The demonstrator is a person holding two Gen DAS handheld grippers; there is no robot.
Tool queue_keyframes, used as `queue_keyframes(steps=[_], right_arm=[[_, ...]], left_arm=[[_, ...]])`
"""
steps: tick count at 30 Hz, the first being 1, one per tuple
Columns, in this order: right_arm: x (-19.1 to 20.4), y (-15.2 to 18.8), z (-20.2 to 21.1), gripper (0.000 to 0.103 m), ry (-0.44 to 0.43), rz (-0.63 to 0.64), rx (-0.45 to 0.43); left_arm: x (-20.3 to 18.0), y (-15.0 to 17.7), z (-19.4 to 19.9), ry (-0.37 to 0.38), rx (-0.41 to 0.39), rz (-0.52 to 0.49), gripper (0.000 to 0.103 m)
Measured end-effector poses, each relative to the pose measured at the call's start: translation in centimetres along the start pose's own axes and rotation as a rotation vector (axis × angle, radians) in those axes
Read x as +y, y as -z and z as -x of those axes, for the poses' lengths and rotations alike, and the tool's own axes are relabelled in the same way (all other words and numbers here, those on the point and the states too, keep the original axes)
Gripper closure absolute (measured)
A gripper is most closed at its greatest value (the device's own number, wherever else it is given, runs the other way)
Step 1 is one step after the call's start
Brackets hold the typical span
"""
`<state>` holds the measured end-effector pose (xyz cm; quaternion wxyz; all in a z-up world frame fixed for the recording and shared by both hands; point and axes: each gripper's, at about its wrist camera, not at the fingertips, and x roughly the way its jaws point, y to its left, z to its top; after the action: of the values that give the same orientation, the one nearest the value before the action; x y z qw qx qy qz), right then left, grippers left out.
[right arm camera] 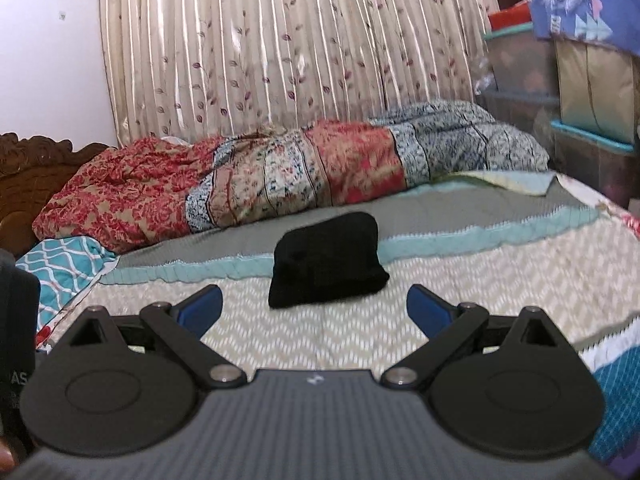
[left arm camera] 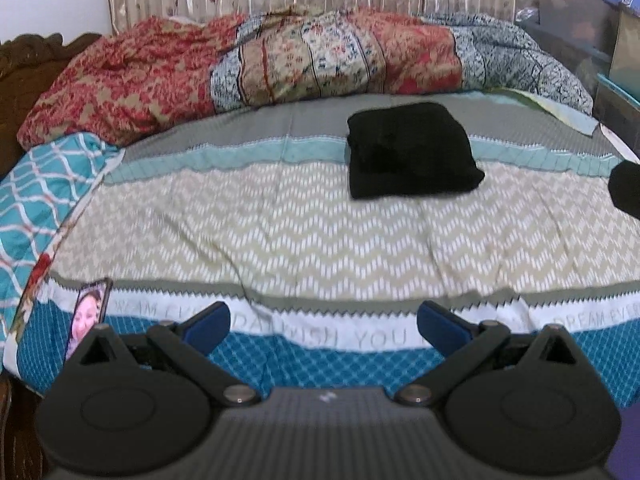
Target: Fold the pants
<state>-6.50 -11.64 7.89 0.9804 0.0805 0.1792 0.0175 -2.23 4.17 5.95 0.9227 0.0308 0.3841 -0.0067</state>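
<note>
The black pants (left arm camera: 410, 150) lie folded into a compact rectangle on the bed's patterned cover (left arm camera: 280, 232), toward the far right in the left wrist view. In the right wrist view the same black pants (right arm camera: 328, 260) sit just beyond the fingertips. My left gripper (left arm camera: 323, 320) is open, well short of the pants, with nothing between its blue pads (left arm camera: 206, 326). My right gripper (right arm camera: 314, 306) is open too, close in front of the pants and not touching them. A dark part of the other gripper (left arm camera: 626, 190) shows at the right edge of the left wrist view.
A rumpled red and blue floral quilt (left arm camera: 260, 68) is heaped along the bed's far side under a curtain (right arm camera: 280, 48). A phone (left arm camera: 88, 316) lies at the near left. A teal pillow (left arm camera: 44, 188) and wooden headboard (right arm camera: 36, 168) are left; stacked storage bins (right arm camera: 560, 92) stand right.
</note>
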Motion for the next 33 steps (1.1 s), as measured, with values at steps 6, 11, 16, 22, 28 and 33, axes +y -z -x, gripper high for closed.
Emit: queue_keyframes(steps=[6, 11, 16, 22, 28, 33], right_arm=[[0.0, -0.5, -0.3, 0.003, -0.003, -0.010, -0.012], [0.1, -0.6, -0.2, 0.003, -0.002, -0.018, -0.010], [-0.1, -0.5, -0.4, 0.003, 0.003, -0.034, -0.002], [0.0, -0.3, -0.4, 0.003, 0.002, -0.039, 0.004], [-0.1, -0.3, -0.4, 0.003, 0.001, -0.041, 0.007], [-0.1, -0.1, -0.5, 0.003, 0.001, -0.049, 0.014]], left_arm=[[-0.4, -0.8, 0.1, -0.003, -0.020, -0.004, 0.000], [-0.5, -0.8, -0.1, -0.007, -0.013, 0.003, 0.000], [-0.6, -0.6, -0.3, -0.011, -0.003, 0.000, 0.000], [-0.8, -0.4, -0.3, -0.011, 0.003, -0.007, 0.000], [-1.1, 0.0, -0.3, -0.001, 0.018, -0.017, 0.000], [-1.5, 0.4, -0.5, 0.000, 0.032, -0.031, 0.000]])
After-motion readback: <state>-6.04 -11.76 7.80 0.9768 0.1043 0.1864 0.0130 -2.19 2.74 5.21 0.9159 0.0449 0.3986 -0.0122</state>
